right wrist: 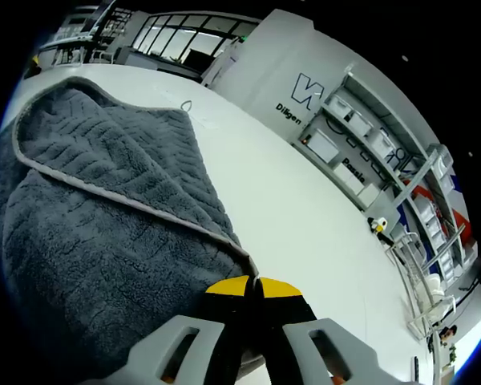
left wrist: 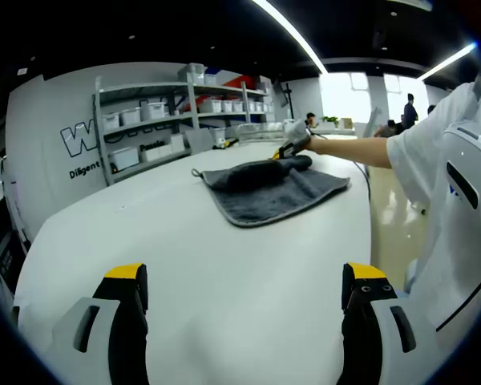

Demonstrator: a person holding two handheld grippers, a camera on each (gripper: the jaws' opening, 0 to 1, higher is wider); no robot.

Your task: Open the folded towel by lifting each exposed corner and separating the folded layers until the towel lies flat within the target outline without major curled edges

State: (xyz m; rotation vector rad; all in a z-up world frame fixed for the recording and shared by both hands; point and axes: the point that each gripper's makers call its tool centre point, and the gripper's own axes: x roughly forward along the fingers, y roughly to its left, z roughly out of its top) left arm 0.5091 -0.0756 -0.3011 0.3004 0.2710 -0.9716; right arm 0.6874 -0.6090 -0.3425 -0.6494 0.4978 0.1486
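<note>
A dark grey towel lies folded on the white table, well ahead of my left gripper, whose yellow-tipped jaws stand wide open over bare tabletop. At the towel's far edge a hand holds my right gripper, and the cloth bunches up under it. In the right gripper view the towel spreads to the left, with a pale-trimmed upper layer folded over it. The right gripper is shut on that layer's corner, the trim running straight into its jaws.
Metal shelves with white bins stand behind the table against a lettered wall; they also show as shelves in the right gripper view. The person's white sleeve reaches in from the right. People stand far back by the windows.
</note>
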